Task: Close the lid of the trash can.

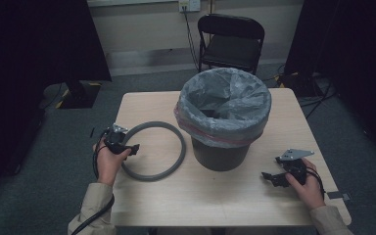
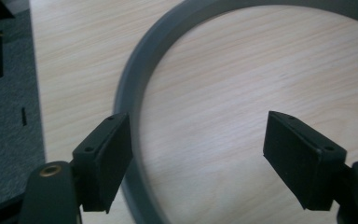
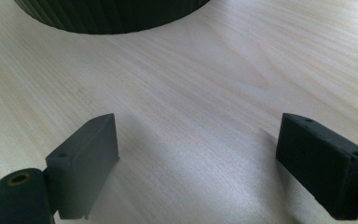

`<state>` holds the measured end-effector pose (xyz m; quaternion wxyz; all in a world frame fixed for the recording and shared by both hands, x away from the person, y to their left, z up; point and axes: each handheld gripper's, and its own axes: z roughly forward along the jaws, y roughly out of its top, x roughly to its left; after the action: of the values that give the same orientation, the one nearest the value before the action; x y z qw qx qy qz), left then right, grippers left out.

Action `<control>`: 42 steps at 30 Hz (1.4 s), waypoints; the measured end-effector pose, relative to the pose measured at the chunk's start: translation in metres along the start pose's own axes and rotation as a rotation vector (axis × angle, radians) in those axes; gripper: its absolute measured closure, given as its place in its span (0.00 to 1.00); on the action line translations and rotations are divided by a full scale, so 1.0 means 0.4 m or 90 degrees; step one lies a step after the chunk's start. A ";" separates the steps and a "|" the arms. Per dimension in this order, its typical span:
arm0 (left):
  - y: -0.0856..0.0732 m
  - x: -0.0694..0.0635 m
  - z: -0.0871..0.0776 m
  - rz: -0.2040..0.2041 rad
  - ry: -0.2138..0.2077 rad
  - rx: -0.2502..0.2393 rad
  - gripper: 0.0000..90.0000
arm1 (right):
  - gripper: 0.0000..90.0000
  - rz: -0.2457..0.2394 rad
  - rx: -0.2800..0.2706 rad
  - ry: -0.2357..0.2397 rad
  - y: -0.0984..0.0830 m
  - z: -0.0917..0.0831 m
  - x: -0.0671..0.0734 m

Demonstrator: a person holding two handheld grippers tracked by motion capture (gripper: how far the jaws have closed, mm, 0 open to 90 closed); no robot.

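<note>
Left of the lined bin [image 1: 223, 117] in the high view, the grey ring [image 1: 152, 151] is laid flat on the table [image 1: 215, 196], with the left gripper [image 1: 131, 148] held right at its near-left edge and the right gripper [image 1: 270, 178] parked well off to the bin's right. In the left gripper view, jaws are spread wide, nothing pinched, one jaw over the ring's [image 2: 135, 93] rim. In the right gripper view, jaws are kept wide apart over bare wood, the bin's [image 3: 112, 16] dark base seen just ahead.
</note>
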<state>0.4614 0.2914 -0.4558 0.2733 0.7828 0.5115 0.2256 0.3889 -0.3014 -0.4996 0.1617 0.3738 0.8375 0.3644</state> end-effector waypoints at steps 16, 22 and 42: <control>-0.050 0.031 0.048 -0.067 -0.017 0.037 0.47 | 0.13 0.000 0.000 0.000 0.000 0.000 0.000; -0.040 0.023 0.042 -0.056 -0.036 0.055 0.74 | 0.13 0.000 0.000 0.000 0.000 0.000 0.000; -0.036 0.021 0.019 -0.051 -0.077 0.101 0.87 | 0.13 0.002 0.000 0.001 0.000 0.000 0.000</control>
<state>0.4596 0.3024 -0.4705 0.2498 0.7930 0.5413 0.1257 0.3889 -0.3016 -0.4996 0.1607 0.3748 0.8370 0.3649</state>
